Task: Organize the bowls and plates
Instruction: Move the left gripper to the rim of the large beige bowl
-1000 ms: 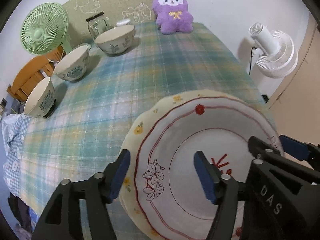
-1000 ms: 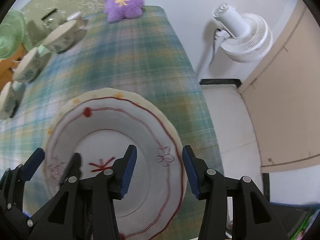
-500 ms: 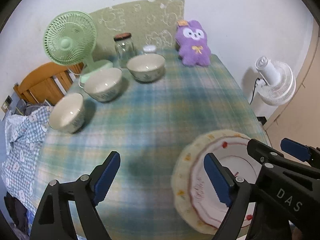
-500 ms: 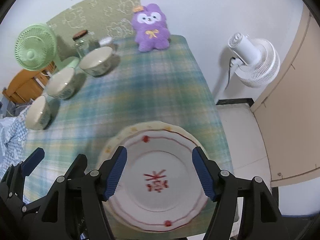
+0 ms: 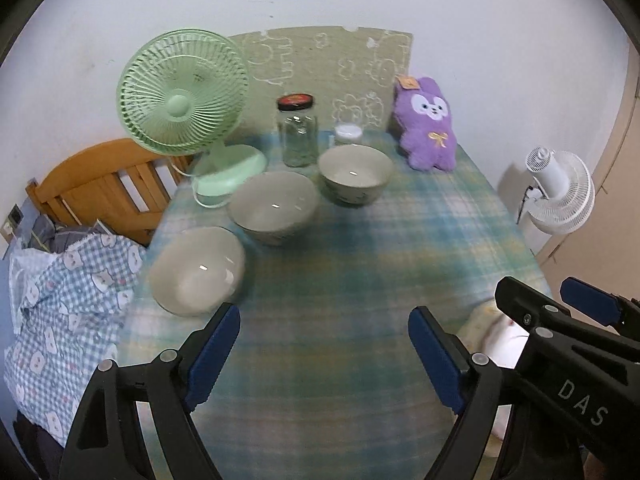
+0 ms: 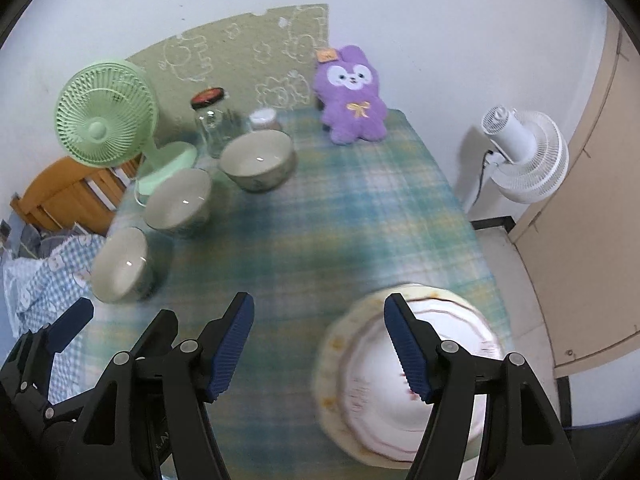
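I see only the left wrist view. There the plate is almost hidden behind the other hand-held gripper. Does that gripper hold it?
Observer: No. In the right wrist view the right hand-held gripper is open with nothing between its fingers; the plate lies flat on the table.
Operator: Where on the table is it?
Observer: At the near right corner, close to the right edge. I cannot tell whether it overhangs.
Operator: How does the plate look?
Observer: It has a pale yellow wavy rim, a thin red ring and a blurred red mark in the middle.
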### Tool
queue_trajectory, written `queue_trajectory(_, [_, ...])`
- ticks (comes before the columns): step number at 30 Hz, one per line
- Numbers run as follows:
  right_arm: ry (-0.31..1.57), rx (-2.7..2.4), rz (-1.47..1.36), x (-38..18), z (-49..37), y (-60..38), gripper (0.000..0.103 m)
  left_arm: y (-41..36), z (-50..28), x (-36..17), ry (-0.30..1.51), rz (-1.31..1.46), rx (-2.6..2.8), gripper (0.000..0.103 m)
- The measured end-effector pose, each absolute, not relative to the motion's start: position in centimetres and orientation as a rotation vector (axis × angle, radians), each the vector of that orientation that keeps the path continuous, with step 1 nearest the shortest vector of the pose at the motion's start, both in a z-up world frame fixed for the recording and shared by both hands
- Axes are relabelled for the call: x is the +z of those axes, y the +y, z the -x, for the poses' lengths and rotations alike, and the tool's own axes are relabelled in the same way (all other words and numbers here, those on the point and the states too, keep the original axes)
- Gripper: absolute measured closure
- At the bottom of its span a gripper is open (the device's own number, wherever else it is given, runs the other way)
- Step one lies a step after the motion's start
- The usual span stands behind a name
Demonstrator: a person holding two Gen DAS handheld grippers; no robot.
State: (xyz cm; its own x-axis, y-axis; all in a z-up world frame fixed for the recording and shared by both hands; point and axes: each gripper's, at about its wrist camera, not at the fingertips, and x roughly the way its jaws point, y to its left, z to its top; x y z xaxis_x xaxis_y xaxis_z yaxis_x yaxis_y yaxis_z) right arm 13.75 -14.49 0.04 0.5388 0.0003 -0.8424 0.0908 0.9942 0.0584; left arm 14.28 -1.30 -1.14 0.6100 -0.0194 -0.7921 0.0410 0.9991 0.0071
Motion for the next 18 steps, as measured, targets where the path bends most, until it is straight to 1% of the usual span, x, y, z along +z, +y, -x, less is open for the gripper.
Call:
queue_trajectory(4, [0.991,-0.045,-0.085,-0.6,-14.8,-10.6,0.032,2.2,-15.5,-1.7,0.914,-0.032,-0.014,0.017])
queue_trajectory(6, [0.988,-0.032,-0.077,-1.0,-15.2,-8.8,0.032,3.9,-16.1,-2.3,0.927,-0.026,-0.009,0.022])
queue_trajectory(15, [1.021,-0.017,-0.081,-3.9,-17.9,-3.3,0.032,9.1,-18.4,-4.7,0.949,-0.036,0.028,0.023])
queue_trajectory(18, [1.029,0.002,-0.079,-5.1,-19.0,-2.0,0.032,10.4,-19.4,-5.8,0.957,-0.032,0.024,0.026])
